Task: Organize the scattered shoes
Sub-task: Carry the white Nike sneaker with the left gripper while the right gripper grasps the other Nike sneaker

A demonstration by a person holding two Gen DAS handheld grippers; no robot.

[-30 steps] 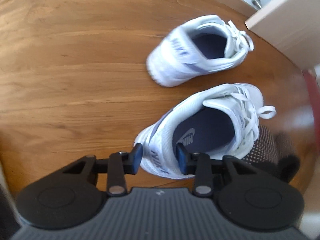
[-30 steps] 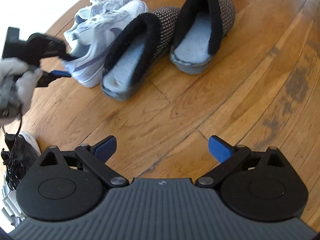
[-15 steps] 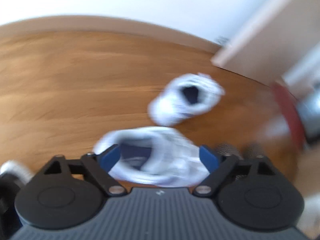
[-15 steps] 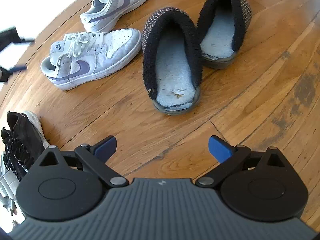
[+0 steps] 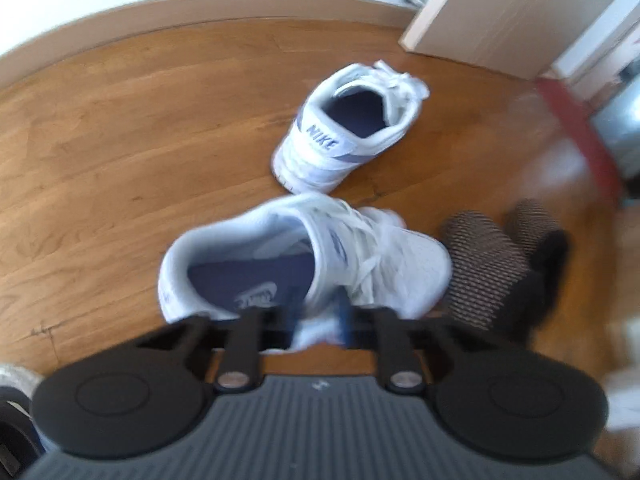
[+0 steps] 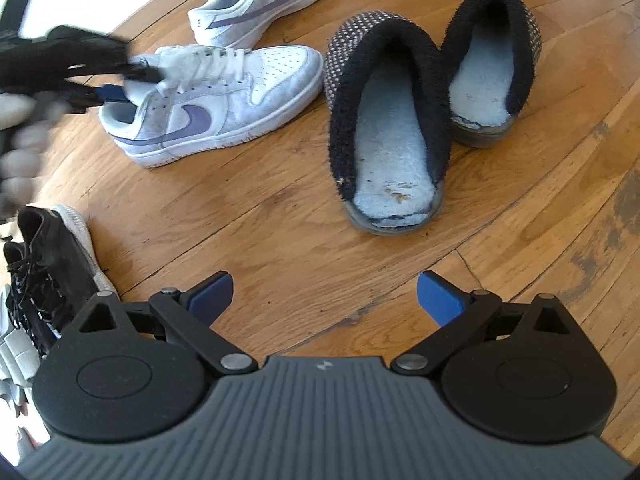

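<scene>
Wood floor [image 6: 280, 216] — broad worn planks, open and bare in front of the right gripper [image 6: 324, 292], whose blue pads stand wide apart over nothing.

Only the left wrist view gives the room's edge: pale baseboard [image 5: 120, 24] curving along the far side, a light door panel [image 5: 500, 12] at upper right, clear floor to the left. Only the right wrist view gives the black laced shoe [image 6: 44, 276] at the left edge.

Pair of slippers [image 6: 400, 132] side by side, knit dotted uppers, black fleece collars, pale matted lining; the nearer one just beside the near sneaker's toe.

Two white sneakers with purple trim. Far sneaker [image 6: 260, 0] rests on the floor. Near sneaker [image 6: 212, 108] — the left gripper [image 5: 318, 320], whose jaws have just been closing, is clamped on its side wall by the tongue, one pad inside the opening. Left view blurred.
</scene>
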